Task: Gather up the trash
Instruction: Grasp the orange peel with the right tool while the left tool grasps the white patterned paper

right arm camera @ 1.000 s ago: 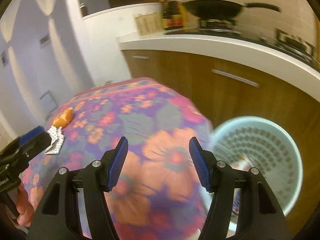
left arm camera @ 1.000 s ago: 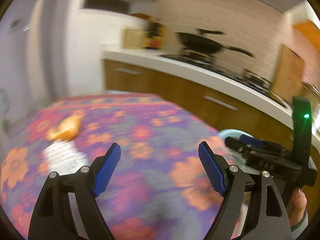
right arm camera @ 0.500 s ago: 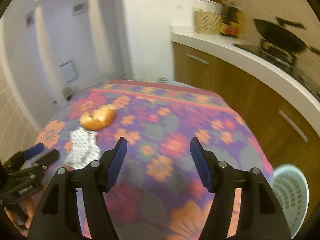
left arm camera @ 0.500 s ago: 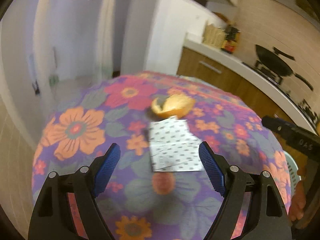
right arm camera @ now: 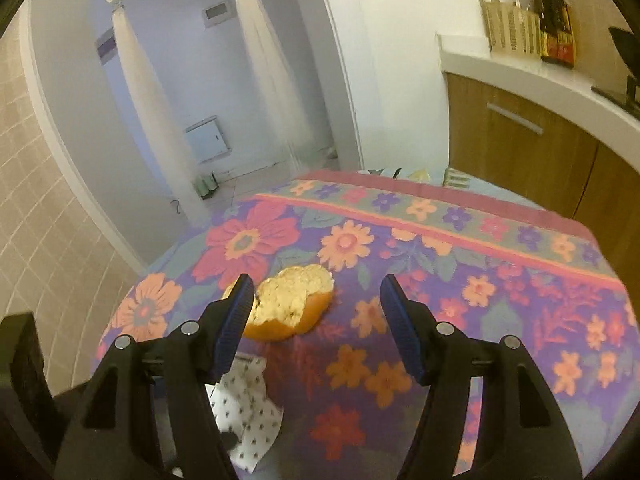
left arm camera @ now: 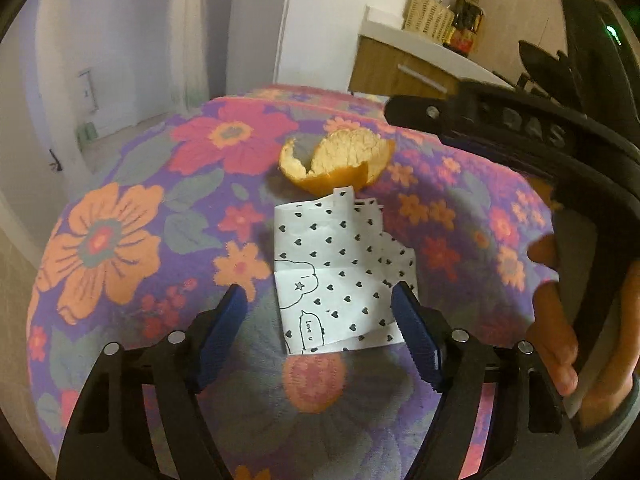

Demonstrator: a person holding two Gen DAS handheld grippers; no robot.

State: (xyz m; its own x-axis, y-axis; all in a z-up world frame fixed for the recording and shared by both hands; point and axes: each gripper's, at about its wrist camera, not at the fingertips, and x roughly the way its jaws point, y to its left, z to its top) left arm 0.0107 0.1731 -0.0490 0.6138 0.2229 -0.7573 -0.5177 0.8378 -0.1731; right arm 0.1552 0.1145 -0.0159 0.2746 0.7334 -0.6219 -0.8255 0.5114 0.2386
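Note:
A white paper wrapper (left arm camera: pixel 340 272) printed with small black hearts lies flat on the flowered tablecloth. An orange peel (left arm camera: pixel 340 164) lies just beyond it, touching its far edge. My left gripper (left arm camera: pixel 320 308) is open, its blue pads on either side of the wrapper's near end. My right gripper (right arm camera: pixel 316 300) is open and empty above the cloth; the orange peel (right arm camera: pixel 288 304) sits by its left pad, and the wrapper (right arm camera: pixel 248 420) shows low, partly behind the left finger. The right gripper's body crosses the left wrist view at upper right.
The table (right arm camera: pixel 500 280) carries a purple flowered cloth. A wooden cabinet with a white counter (right arm camera: pixel 540 80) stands at the right with a basket and bottles on it. A doorway and tiled floor lie beyond the table's far edge.
Both grippers have swung left from the bin side to the trash. The left has closed in on the wrapper, now between its pads. The right now faces the orange peel.

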